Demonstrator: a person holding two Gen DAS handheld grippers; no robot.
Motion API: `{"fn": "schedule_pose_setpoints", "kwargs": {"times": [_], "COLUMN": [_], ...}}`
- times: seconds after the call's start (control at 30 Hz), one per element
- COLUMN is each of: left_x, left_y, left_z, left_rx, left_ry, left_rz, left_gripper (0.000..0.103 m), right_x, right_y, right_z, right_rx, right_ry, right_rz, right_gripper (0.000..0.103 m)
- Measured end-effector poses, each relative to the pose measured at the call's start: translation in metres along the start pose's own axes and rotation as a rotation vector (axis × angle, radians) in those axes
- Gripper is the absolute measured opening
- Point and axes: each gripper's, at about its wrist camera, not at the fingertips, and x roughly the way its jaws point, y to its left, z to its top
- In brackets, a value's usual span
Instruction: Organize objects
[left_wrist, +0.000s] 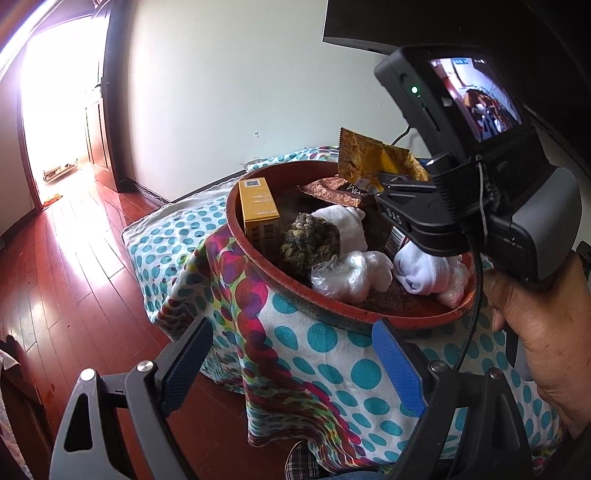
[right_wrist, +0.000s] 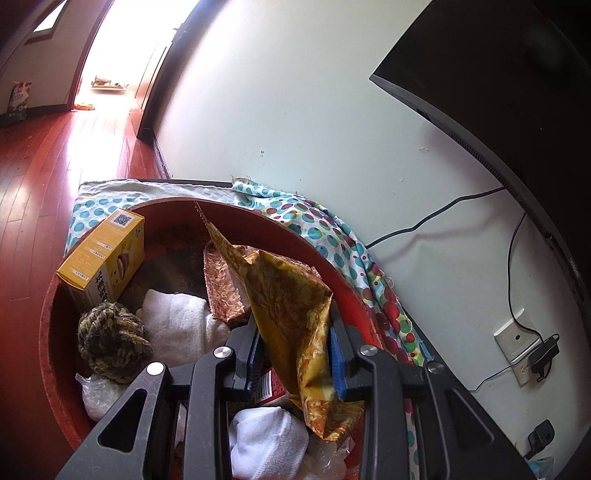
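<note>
A round red tray (left_wrist: 236, 236) sits on a dotted cloth. It holds a yellow box (left_wrist: 258, 210), a knitted ball (left_wrist: 308, 242), white cloths (left_wrist: 349, 221), plastic bags (left_wrist: 351, 275) and a brown packet (left_wrist: 332, 190). My right gripper (right_wrist: 297, 354) is shut on a yellow-gold snack packet (right_wrist: 291, 295) and holds it over the tray (right_wrist: 51, 306); the packet also shows in the left wrist view (left_wrist: 373, 158). My left gripper (left_wrist: 291, 365) is open and empty, in front of the tray above the cloth.
The dotted cloth (left_wrist: 325, 365) covers a low stand by a white wall. A dark screen (right_wrist: 498, 74) hangs at the right with cables and a wall socket (right_wrist: 517, 345) below. Red wooden floor (left_wrist: 66, 258) and an open doorway lie to the left.
</note>
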Motion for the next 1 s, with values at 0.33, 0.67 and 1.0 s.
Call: {"fn": "schedule_pose_setpoints", "kwargs": {"times": [0.33, 0.67, 1.0], "left_x": [0.005, -0.002, -0.027], "left_y": [0.002, -0.003, -0.023], "left_z": [0.000, -0.002, -0.011], "left_rx": [-0.007, 0.023, 0.067], "left_ry": [0.015, -0.009, -0.075], "left_rz": [-0.001, 0.006, 0.061], "left_gripper": [0.090, 0.090, 0.092], "right_x": [0.015, -0.034, -0.058], "right_y": [0.018, -0.041, -0.076], "right_z": [-0.009, -0.032, -0.059], "right_rx": [-0.031, 0.183, 0.216], "right_ry": [0.057, 0.026, 0.035], "right_rz": [0.087, 0.141, 0.149], "right_gripper": [0.103, 0.103, 0.103]}}
